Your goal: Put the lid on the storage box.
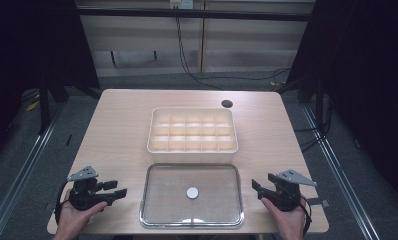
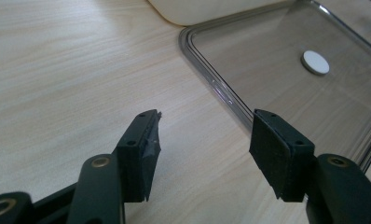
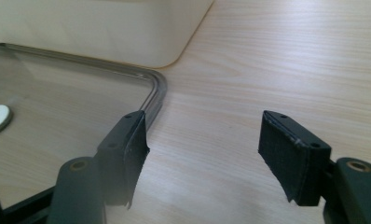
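A clear tray with rounded corners and a raised, glinting rim is lying flat on the pale wooden surface, near its front edge. A small white round disc is resting flat at about the middle of the tray's floor. Just behind the tray, a cream box divided into rows of small compartments is sitting square to it, its long side running alongside the tray's far rim; whether the two are touching is unclear.
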`<state>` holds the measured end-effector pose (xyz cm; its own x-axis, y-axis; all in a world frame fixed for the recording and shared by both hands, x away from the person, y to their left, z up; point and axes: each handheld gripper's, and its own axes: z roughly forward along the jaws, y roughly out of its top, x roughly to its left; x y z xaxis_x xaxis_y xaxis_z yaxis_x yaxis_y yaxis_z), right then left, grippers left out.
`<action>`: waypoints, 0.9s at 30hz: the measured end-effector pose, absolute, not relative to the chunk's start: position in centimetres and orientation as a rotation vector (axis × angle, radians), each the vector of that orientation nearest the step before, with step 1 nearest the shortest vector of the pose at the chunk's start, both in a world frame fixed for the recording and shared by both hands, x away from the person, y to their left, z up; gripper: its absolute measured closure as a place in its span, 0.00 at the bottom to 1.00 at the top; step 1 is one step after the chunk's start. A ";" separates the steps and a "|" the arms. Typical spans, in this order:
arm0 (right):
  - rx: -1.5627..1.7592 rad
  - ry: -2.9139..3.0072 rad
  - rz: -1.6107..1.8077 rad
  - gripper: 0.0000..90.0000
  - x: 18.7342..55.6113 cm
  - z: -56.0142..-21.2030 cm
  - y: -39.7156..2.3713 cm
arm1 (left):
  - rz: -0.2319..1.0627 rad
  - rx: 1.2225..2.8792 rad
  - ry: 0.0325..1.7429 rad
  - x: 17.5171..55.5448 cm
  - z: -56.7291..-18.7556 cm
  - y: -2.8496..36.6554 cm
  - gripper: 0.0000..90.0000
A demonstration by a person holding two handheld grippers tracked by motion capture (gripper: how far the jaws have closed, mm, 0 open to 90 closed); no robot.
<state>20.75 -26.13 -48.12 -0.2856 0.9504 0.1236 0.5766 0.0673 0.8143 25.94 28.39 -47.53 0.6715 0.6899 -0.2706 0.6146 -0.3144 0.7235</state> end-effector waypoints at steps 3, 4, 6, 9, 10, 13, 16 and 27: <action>1.516 1.903 1.111 0.39 20.8 -48.0 -26.0 | 0.144 2.023 0.989 26.0 -47.5 28.4 0.50; 1.512 1.901 1.116 0.42 20.8 -48.0 -25.9 | 0.149 2.023 0.982 26.1 -47.6 28.5 0.52; 1.515 1.889 1.147 0.44 20.6 -47.7 -25.9 | 0.164 2.044 0.973 26.1 -47.7 28.4 0.52; 1.478 1.897 1.216 0.50 20.4 -47.4 -26.0 | 0.182 2.067 0.946 25.9 -47.8 28.2 0.56; 1.459 1.895 1.214 0.51 20.3 -47.3 -25.9 | 0.210 2.086 0.907 25.7 -47.8 27.9 0.55; 1.451 1.883 1.214 0.53 20.1 -47.1 -25.8 | 0.166 2.106 0.930 25.6 -47.8 27.7 0.53; 1.484 1.941 1.208 0.51 20.2 -47.0 -25.5 | 0.081 2.093 0.970 25.9 -47.7 27.4 0.44; 1.525 2.076 1.242 0.40 20.8 -46.9 -24.4 | 0.031 2.092 0.943 26.4 -47.2 25.8 0.39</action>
<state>20.82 -24.39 -46.92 -0.4030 0.8798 0.2521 0.6384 0.0729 0.7662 26.43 25.82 -47.22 0.7191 0.6327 -0.2874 0.6125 -0.3815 0.6923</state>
